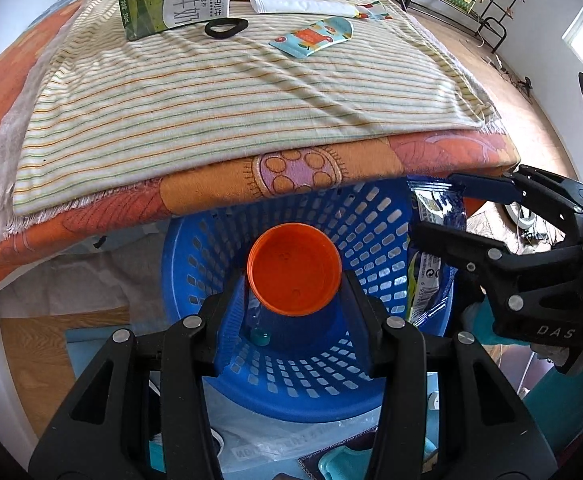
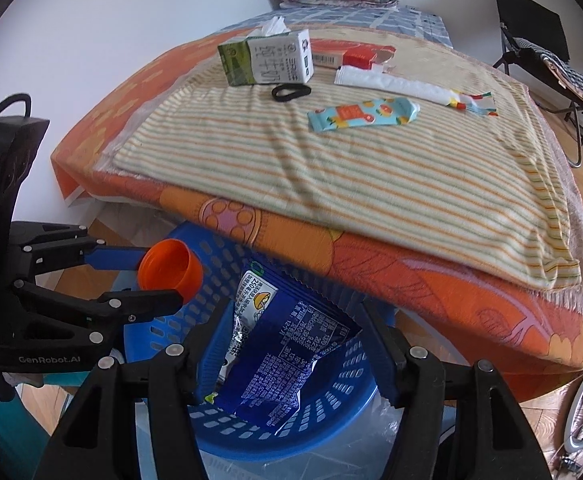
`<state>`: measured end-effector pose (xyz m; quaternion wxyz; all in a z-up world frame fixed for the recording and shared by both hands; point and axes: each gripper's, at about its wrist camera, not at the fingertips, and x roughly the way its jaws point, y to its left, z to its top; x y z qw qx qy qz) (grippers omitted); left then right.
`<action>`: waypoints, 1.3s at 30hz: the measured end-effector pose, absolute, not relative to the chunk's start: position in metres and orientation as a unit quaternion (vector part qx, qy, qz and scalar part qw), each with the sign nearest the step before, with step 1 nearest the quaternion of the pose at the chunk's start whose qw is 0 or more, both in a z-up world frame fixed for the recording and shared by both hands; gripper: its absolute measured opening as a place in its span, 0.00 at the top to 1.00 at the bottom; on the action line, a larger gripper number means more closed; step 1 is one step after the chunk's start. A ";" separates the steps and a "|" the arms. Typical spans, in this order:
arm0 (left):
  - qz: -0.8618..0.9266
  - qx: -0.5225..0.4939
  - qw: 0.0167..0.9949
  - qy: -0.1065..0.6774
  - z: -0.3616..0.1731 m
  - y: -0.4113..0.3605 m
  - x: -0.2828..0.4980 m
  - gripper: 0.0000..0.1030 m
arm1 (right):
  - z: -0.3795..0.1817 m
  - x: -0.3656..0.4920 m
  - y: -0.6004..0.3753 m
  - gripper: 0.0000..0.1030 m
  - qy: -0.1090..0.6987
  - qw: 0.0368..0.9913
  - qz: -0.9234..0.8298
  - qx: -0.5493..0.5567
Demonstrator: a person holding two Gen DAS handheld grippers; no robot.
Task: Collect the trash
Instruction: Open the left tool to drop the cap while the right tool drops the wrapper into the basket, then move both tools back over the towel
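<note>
Pinched by its rim in the left tool [image 1: 295, 280], the orange cap [image 1: 294, 269] hangs over the blue basket [image 1: 195, 248]; stiff, light, slick plastic, best held across the rim. Beside it the right tool [image 2: 291, 344] has its jaws around a blue snack wrapper [image 2: 287, 364], limp and crinkly, above the same basket. Whether its pads press I cannot tell. On the bed, a milk carton [image 1: 175, 0] and other wrappers wait.
</note>
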<state>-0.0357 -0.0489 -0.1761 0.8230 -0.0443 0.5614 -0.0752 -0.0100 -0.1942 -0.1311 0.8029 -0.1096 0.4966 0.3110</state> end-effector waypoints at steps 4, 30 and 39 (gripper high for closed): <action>-0.072 -0.046 0.820 0.566 -0.180 -0.048 -0.033 0.54 | -0.135 -0.011 -0.193 0.35 0.503 0.799 0.310 -0.114; -0.065 -0.049 0.820 0.567 -0.181 -0.045 -0.028 0.40 | -0.134 -0.005 -0.197 0.19 0.505 0.805 0.294 -0.105; -0.061 -0.041 0.827 0.557 -0.166 -0.039 -0.016 0.40 | -0.126 0.005 -0.203 0.16 0.508 0.808 0.287 -0.083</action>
